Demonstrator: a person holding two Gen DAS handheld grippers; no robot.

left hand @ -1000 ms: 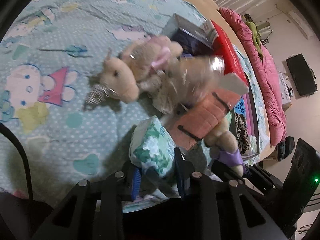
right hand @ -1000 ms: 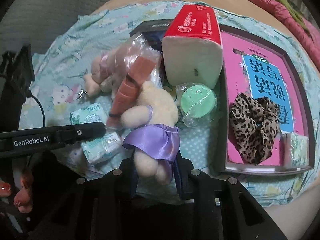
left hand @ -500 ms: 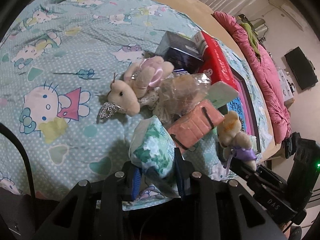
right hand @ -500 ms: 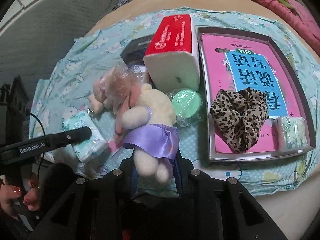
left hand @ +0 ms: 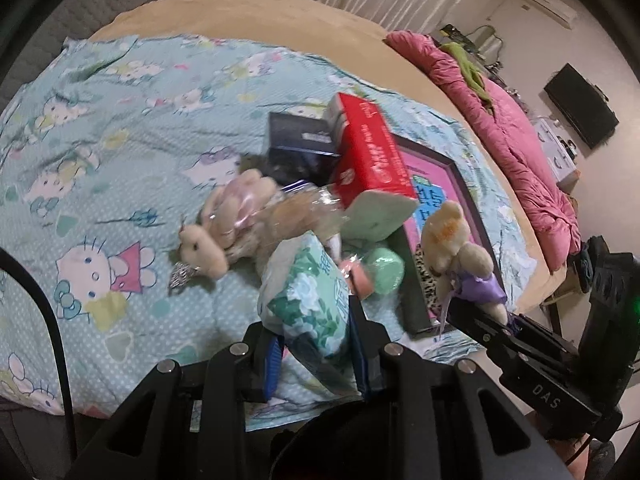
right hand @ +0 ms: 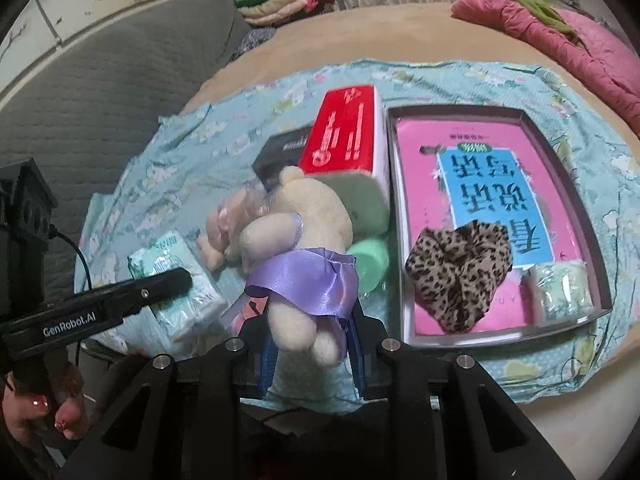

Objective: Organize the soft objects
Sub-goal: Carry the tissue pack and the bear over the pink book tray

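My left gripper (left hand: 316,344) is shut on a green-and-white floral tissue pack (left hand: 306,296), lifted above the blue cartoon bedspread (left hand: 100,168); the same pack (right hand: 176,280) shows in the right wrist view. My right gripper (right hand: 310,352) is shut on a cream teddy bear with a purple satin bow (right hand: 300,248), also raised; the bear (left hand: 456,244) appears at the right of the left wrist view. A second pinkish bear (left hand: 224,224) lies on the spread beside crinkled clear plastic (left hand: 304,212).
A grey tray (right hand: 592,216) holds a pink-and-blue book (right hand: 492,184), a leopard scrunchie (right hand: 460,276) and a small tissue pack (right hand: 560,292). A red tissue box (right hand: 348,132), a dark box (right hand: 280,148) and a green round item (right hand: 372,260) sit left of it. Pink quilt (right hand: 560,36) behind.
Both grippers rose with their loads, so the bed and tray look farther away. The bear and tissue pack stay gripped. The orange item by the plastic is now mostly hidden behind the tissue pack.
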